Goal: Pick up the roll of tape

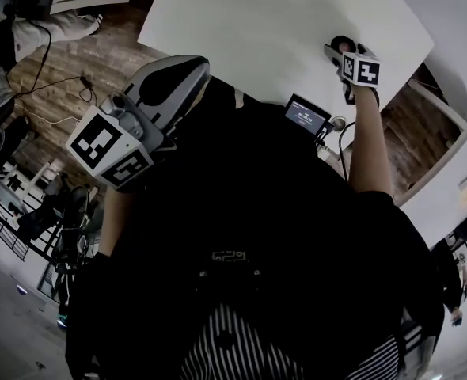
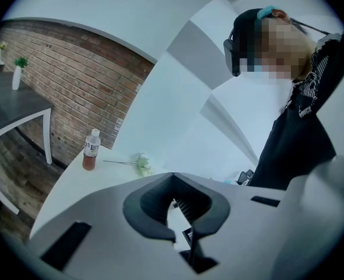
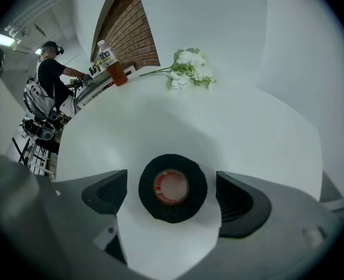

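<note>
A black roll of tape (image 3: pixel 172 187) with a red-rimmed core lies flat on the white table (image 3: pixel 160 121). My right gripper (image 3: pixel 173 197) points steeply down over it, open, one dark pad on each side of the roll with a gap on both sides. In the head view the right gripper (image 1: pixel 339 48) hangs over the table's near right part and hides the roll. My left gripper (image 1: pixel 170 81) is held up at the table's near left edge; in its own view the left gripper (image 2: pixel 182 233) has its curved pads nearly meeting at the tips, with nothing between them.
At the table's far end stand a bottle (image 3: pixel 112 63) of brown drink and a sprig of white flowers (image 3: pixel 189 69), also in the left gripper view as the bottle (image 2: pixel 90 150) and flowers (image 2: pixel 140 165). A small device with a lit screen (image 1: pixel 306 117) sits at the near edge. A person (image 3: pixel 49 80) stands beyond.
</note>
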Tool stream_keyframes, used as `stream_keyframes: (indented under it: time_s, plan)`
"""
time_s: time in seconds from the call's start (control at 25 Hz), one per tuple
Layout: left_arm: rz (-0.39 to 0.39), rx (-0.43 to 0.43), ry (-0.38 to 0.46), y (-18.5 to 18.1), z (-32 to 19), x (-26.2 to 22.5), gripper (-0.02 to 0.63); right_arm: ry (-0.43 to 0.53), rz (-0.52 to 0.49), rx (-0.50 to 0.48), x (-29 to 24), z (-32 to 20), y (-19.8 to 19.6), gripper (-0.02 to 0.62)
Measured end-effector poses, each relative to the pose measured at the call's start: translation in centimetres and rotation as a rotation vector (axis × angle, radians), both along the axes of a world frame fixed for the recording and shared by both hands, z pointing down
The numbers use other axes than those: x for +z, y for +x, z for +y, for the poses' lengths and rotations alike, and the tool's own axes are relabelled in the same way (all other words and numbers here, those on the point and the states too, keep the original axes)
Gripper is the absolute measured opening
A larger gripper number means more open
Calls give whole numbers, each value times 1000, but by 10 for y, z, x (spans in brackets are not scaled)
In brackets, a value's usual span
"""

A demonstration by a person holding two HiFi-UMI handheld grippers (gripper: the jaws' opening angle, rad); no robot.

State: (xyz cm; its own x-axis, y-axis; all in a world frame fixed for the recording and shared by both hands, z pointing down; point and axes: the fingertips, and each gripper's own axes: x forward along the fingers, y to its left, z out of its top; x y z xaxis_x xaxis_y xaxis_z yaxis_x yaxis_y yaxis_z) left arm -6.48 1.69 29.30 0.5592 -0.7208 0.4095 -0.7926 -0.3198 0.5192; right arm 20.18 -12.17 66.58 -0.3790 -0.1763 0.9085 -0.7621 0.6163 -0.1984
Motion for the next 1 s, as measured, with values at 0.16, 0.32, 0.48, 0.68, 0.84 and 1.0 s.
stream_keyframes:
  time_s: [0.16, 0.32, 0.48, 0.68, 0.84, 1.0]
  plan:
    - [2, 0, -2, 0, -1, 2, 3, 13, 26, 9, 4, -4, 2, 462]
    - [-2, 4, 0, 1, 1, 2, 3, 26, 52, 30, 4, -8, 7, 432]
    - [-6, 1, 2, 1, 4, 3, 3, 47, 85, 27, 5, -12, 13, 386]
    - [-9, -10, 3, 0, 7, 6, 3, 22, 111, -19, 7, -13, 17, 350]
    - [-5, -7, 7, 2, 6, 7, 3, 24, 115, -22, 10, -14, 20, 347]
    - [-5, -6, 9, 1, 6, 7, 3, 26, 109, -11, 12, -14, 20, 345]
